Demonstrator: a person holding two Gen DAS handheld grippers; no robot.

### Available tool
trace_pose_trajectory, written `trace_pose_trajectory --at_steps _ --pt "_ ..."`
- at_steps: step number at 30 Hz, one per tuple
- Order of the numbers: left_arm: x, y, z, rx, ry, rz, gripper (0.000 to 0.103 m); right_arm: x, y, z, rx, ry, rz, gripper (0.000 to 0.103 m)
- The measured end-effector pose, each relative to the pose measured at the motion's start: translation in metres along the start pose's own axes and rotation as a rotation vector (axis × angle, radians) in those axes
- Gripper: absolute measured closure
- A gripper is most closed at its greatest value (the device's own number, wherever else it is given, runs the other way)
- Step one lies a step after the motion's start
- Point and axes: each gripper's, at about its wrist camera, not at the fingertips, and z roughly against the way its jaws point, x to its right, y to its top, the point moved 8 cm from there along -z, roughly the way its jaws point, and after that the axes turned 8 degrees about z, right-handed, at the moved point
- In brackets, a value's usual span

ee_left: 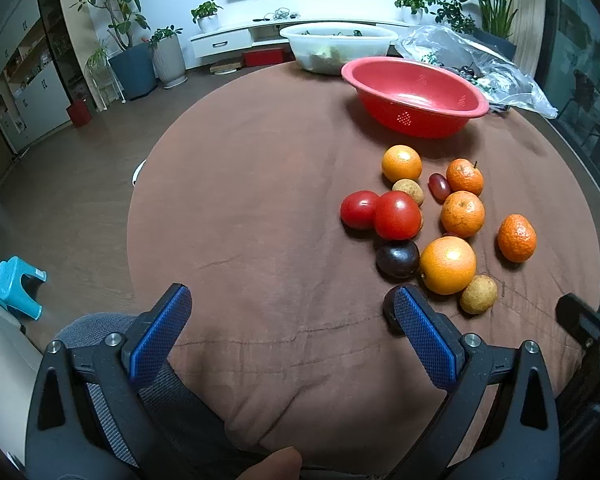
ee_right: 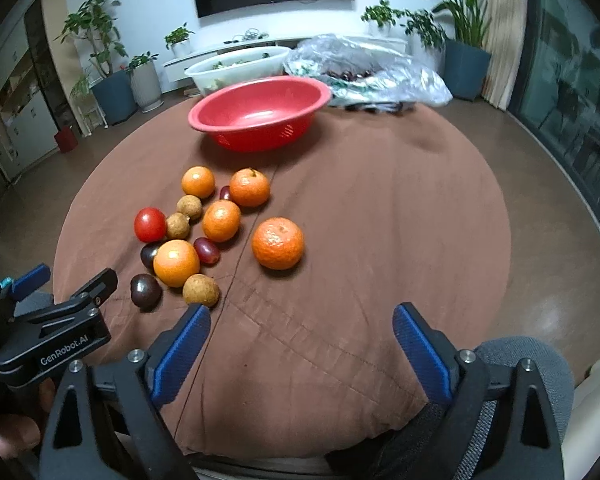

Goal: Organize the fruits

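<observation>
Tablecloth spans the field beyond both spread, empty jaw pairs; red basin sits far ahead of them, empty. Fruit cluster lies ahead-right of the left gripper and ahead-left of the right gripper. Sorting appears unstarted; next, one gripper must close on a near fruit.

- Five orange citrus fruits, for example, lie on the tabletop.
- Two red tomatoes touch each other. The right wrist view shows only one.
- Three small brown longan-like fruits, one of them.
- Two dark purple round fruits, plum-like. In the left wrist view one is mostly hidden behind a finger.
- Two small dark-red oval fruits, grape-like.
- One red perforated basin.
- One white plastic basin.
- One clear plastic bag, holding dark fruits too blurred to count.
</observation>
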Motion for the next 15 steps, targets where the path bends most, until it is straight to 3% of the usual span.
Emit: trace_pose_trajectory --at_steps 11,15 --pt "0.005 -0.002 -0.013 -0.018 0.018 -0.024 0.0 0.01 0.0 -0.004 0.001 0.056 -0.066 0.009" --pt "0.009 0.002 -0.016 -0.018 -0.061 -0.031 0.0 0.011 0.001 -0.006 -0.001 0.081 -0.079 0.012"
